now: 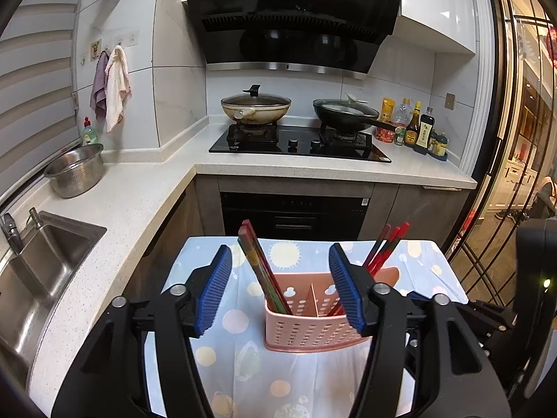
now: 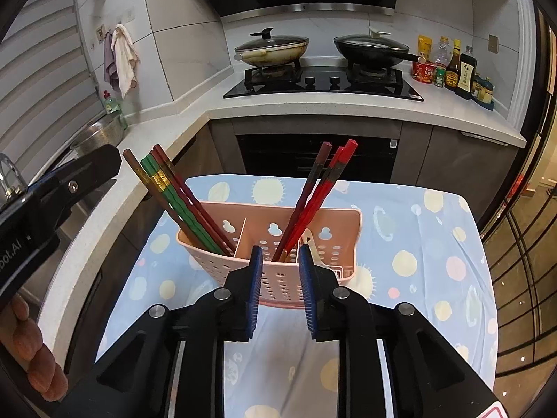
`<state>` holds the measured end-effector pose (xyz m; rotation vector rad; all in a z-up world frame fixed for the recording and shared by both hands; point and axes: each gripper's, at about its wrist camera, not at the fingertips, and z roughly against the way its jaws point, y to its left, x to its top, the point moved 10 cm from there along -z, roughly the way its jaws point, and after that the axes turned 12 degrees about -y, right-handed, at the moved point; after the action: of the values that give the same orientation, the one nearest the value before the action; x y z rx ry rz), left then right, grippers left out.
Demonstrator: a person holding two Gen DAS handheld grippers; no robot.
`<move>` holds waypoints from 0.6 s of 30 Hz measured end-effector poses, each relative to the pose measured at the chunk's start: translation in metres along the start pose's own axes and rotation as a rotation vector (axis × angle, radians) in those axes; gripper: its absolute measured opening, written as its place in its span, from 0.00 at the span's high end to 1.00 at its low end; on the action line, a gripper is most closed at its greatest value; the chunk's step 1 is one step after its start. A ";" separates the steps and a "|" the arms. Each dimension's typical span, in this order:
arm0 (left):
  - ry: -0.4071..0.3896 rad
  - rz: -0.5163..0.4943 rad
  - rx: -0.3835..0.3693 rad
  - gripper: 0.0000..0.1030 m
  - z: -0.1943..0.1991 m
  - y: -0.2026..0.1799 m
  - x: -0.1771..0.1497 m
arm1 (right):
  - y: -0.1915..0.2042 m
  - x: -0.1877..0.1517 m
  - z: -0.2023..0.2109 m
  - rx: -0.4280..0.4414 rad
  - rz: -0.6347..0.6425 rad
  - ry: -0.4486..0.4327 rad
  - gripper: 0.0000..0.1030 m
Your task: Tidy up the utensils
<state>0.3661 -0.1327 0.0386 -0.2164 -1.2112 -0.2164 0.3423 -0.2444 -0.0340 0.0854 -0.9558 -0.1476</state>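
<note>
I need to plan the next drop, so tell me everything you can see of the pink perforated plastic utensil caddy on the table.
The pink perforated plastic utensil caddy stands upright on the blue cloth with sun and planet prints. Its walls carry slots and gourd-shaped holes, and thin dividers split it into compartments. The left compartment holds green, brown and dark red chopsticks leaning left; a compartment further right holds red and dark red chopsticks leaning right, beside a pale utensil whose type is unclear. Neither gripper touches it.

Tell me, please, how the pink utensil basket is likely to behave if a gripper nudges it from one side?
The pink utensil basket looks like thin perforated plastic, so probably light; it may slide on the cloth. Tall chopsticks lean outward above its rim, so it could tip rather than glide. Its walls would likely flex slightly.
</note>
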 end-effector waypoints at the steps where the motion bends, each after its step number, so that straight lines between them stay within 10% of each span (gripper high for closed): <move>1: 0.002 0.001 0.000 0.41 0.002 0.001 -0.002 | -0.001 -0.001 0.002 0.002 -0.004 -0.002 0.78; 18: 0.036 -0.001 0.003 0.29 0.036 0.006 -0.039 | -0.007 -0.022 0.053 -0.003 -0.040 -0.057 0.64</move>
<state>0.3221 -0.1149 0.0135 -0.2080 -1.1758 -0.2184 0.2861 -0.2484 -0.0221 0.0979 -1.0110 -0.1891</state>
